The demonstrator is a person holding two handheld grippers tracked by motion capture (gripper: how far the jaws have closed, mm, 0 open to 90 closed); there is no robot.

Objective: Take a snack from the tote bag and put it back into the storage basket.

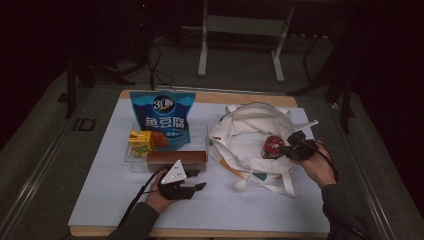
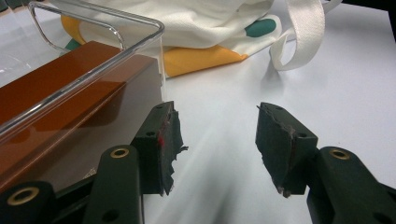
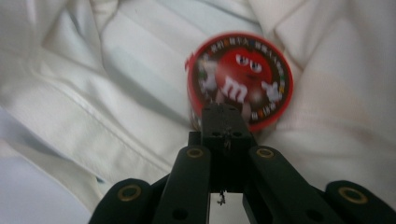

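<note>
candy tin (image 1: 273,147) on tote bag (image 1: 240,135) | clear tray (image 1: 131,161) left of bag

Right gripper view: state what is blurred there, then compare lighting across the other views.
Right gripper view: the red candy tub is softly blurred, while the black fingers look sharper. High view: dim, dark surroundings, the white table sheet lit. Left gripper view: bright, with glare on the clear tray.

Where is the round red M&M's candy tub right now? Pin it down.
In the high view, the round red M&M's candy tub lies on the white canvas tote bag on the table's right side, just ahead of the shut right gripper.
</note>
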